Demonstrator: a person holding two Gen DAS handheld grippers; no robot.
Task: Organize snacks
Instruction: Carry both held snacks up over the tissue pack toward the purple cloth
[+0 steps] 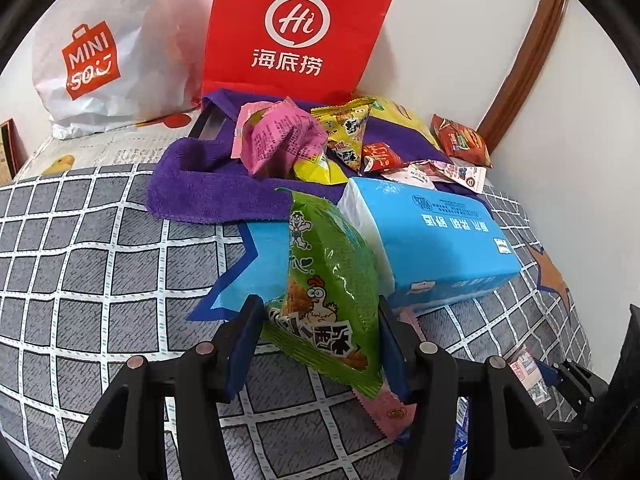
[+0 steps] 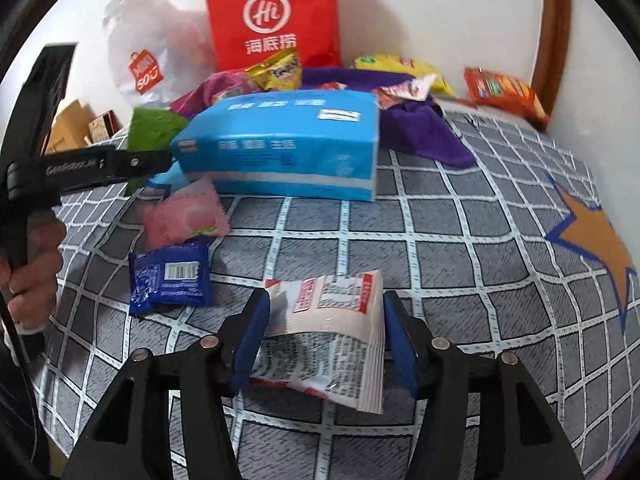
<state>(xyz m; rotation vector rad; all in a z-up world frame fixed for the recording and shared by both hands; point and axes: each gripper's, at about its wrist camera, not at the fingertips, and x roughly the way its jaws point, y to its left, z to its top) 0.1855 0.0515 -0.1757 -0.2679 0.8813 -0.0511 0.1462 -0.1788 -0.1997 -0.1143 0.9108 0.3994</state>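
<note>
Below the red "Hi" bag [image 1: 296, 24], green packet [image 1: 328, 292] in left gripper [image 1: 316, 344]; right gripper [image 2: 324, 336] slack around white packet [image 2: 328, 336].

The tissue pack [image 2: 280, 148] lies before the towel [image 2: 424, 128] (snack packets [image 1: 280, 140] heaped on it), bags [image 1: 296, 28] behind.

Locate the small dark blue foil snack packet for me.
In the right wrist view, the dark blue foil packet lies left of the right gripper, just below the pink snack packet.

Pink packet [image 1: 390, 412] mostly hidden, perhaps candy
</note>
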